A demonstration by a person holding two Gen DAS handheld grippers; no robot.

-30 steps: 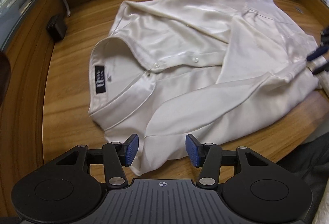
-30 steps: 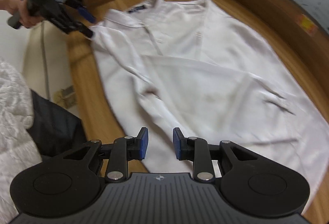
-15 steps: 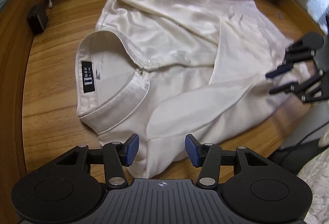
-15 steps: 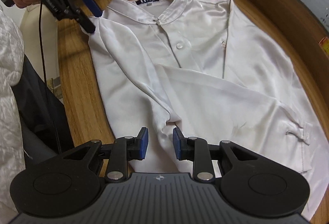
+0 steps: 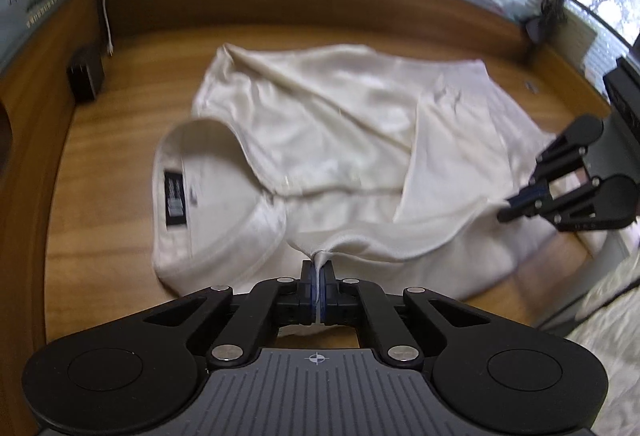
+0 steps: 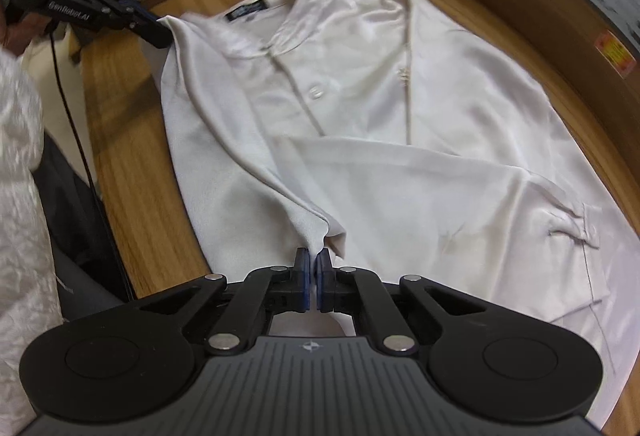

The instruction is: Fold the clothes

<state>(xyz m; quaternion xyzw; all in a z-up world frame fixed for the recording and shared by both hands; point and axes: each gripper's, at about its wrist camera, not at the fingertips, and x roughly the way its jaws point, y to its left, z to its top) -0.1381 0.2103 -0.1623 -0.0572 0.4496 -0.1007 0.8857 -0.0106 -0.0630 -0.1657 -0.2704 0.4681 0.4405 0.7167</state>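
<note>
From your left wrist, the left gripper (image 5: 318,290) has its fingers pinched on a fold of the cream shirt (image 5: 344,139) near the collar, the garment spread on the wooden table (image 5: 104,203). From your right wrist, the right gripper (image 6: 313,282) clamps the shirt's (image 6: 400,139) near edge beside the folded sleeve (image 6: 460,203).
</note>
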